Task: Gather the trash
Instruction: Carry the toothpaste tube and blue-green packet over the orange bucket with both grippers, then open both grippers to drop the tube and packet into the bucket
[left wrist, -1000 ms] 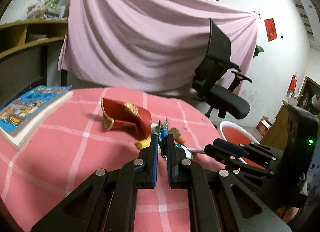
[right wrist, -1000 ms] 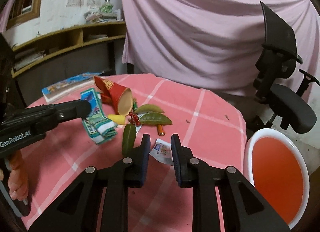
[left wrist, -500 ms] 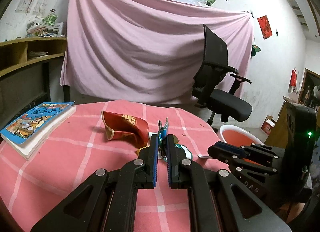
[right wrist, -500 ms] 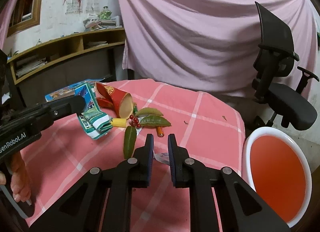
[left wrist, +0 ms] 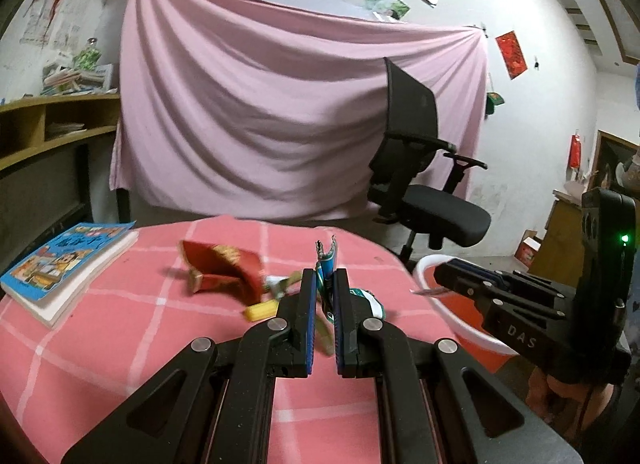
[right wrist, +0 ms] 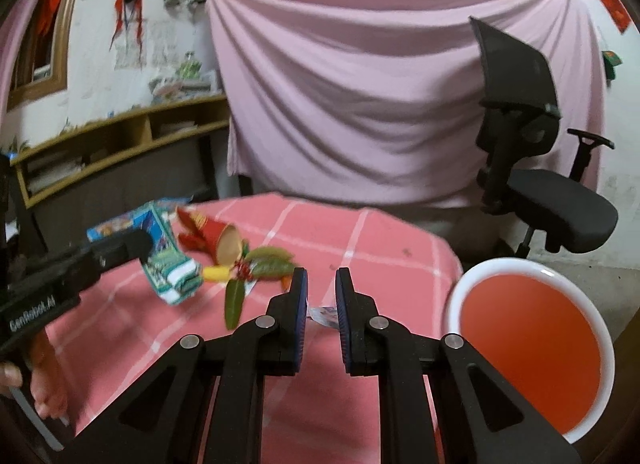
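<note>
My left gripper (left wrist: 322, 278) is shut on a blue-green snack wrapper (left wrist: 326, 264) and holds it above the pink checked table (left wrist: 120, 328); the wrapper (right wrist: 170, 264) hangs from it in the right wrist view. My right gripper (right wrist: 322, 278) is shut on a small white paper scrap (right wrist: 322, 311), lifted off the table; it (left wrist: 426, 291) shows near the bin rim in the left wrist view. A red paper cup (left wrist: 222, 270) lies on its side, with a yellow piece (left wrist: 262, 310), green leaves (right wrist: 272, 262) and red berries (right wrist: 240, 267) beside it.
A red bin with a white rim (right wrist: 528, 344) stands off the table's right edge. A children's book (left wrist: 68, 264) lies at the table's left. A black office chair (left wrist: 416, 184) and a pink hanging sheet (left wrist: 280, 124) are behind. Wooden shelves (right wrist: 120, 144) are at left.
Both grippers have risen and pulled back with their loads. The right gripper closed on the paper scrap and lifted it toward the bin side.
</note>
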Tool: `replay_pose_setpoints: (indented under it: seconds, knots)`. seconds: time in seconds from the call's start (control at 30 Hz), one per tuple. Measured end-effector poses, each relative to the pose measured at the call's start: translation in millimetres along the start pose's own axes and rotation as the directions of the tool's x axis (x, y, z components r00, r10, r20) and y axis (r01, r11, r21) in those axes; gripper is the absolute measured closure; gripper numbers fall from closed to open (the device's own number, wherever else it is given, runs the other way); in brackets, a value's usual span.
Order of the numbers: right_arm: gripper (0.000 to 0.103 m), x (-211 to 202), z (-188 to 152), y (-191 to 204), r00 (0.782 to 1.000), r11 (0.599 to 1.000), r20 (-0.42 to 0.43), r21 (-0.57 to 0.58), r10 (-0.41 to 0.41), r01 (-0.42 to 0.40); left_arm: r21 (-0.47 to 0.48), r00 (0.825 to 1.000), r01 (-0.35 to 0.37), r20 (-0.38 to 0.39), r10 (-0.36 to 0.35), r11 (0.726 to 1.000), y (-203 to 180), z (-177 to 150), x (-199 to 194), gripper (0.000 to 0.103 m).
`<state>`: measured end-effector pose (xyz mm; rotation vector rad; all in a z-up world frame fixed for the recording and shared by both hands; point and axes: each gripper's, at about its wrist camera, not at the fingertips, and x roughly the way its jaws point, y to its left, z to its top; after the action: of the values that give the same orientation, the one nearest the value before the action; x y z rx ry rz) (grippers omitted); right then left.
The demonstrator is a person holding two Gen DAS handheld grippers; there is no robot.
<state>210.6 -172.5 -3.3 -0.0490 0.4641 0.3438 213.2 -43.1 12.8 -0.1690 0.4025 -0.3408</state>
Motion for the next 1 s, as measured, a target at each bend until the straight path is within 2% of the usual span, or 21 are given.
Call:
replay_pose_setpoints:
  seconds: [0.23,0.47,0.73,0.9,1.0]
  knots:
    - [0.091,-23,7,-34,0.99,0.996,0.126,0.064,-0.064,0.056,0.032,0.997,0.063,0.036,-0.064,0.998,-40,19,17,0.098]
    - [0.091,-51,7,-79,0.958,0.977,0.216,0.145,-0.188,0.159,0.058,0.988,0.148,0.024,-0.15,0.987,-92,30,57,0.098]
    - [0.091,-67,-9,-137,0.939,0.934,0.183,0.268,-0.291,0.237,0.075,0.967,0.247,-0.073,-0.242,0.966,-154,30,108,0.098]
    - [0.091,-72,-22,-169,0.942,0.893,0.13,0.379,-0.31,0.242,0.088,0.961,0.246,-0.15,-0.231,0.965,-183,23,135,0.097]
    - [0.09,-69,-30,-182,0.952,0.869,0.071,0.433,-0.298,0.24,0.097,0.954,0.236,-0.21,-0.212,0.967,-192,14,146,0.097]
